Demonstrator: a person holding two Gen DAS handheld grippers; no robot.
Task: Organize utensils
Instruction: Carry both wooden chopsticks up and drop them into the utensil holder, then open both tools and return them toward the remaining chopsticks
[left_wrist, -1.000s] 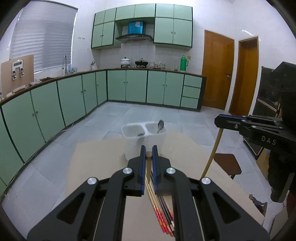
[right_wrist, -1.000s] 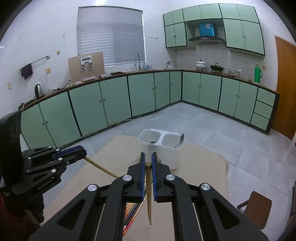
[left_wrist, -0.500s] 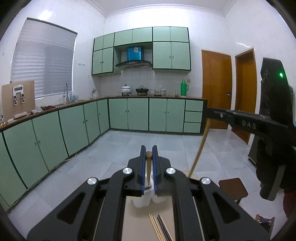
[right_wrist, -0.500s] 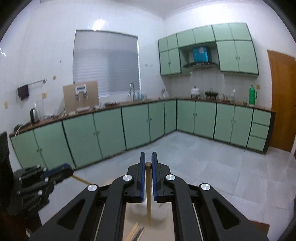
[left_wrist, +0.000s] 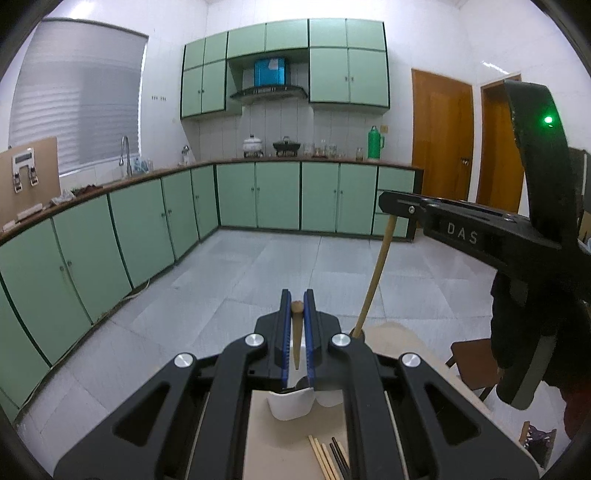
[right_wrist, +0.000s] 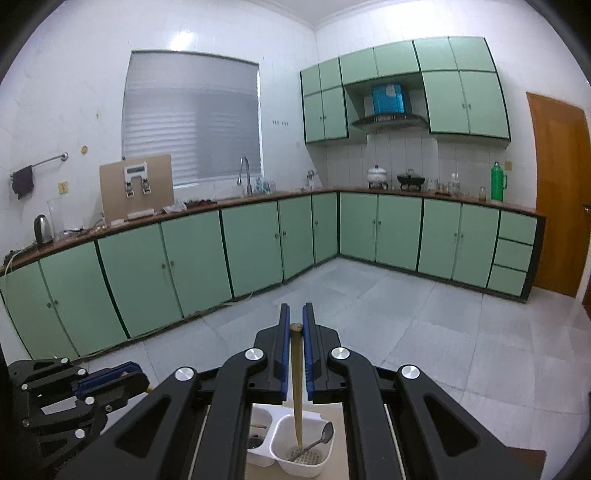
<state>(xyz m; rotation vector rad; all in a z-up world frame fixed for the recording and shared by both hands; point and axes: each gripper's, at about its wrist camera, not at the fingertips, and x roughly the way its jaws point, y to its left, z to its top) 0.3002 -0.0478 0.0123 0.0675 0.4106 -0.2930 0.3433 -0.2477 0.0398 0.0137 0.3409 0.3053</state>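
My left gripper (left_wrist: 297, 295) is shut on a wooden chopstick (left_wrist: 297, 343) that hangs down above the white two-compartment holder (left_wrist: 291, 406). My right gripper (right_wrist: 296, 310) is shut on another wooden chopstick (right_wrist: 297, 387), whose lower end hangs over the holder's right compartment (right_wrist: 317, 463), where a metal spoon (right_wrist: 319, 439) leans. In the left wrist view the right gripper (left_wrist: 397, 208) reaches in from the right with its chopstick (left_wrist: 376, 273) slanting down. The left gripper (right_wrist: 118, 376) shows at the lower left of the right wrist view.
Several loose chopsticks (left_wrist: 327, 459), pale and dark, lie on the tan tabletop (left_wrist: 280, 446) in front of the holder. A brown stool (left_wrist: 472, 362) stands to the right of the table. Green cabinets (right_wrist: 192, 266) line the walls across the tiled floor.
Both grippers, each holding its chopstick, have moved forward over the table and risen a little. The holder has slid from ahead to below the fingers; the loose chopsticks now lie lower in view.
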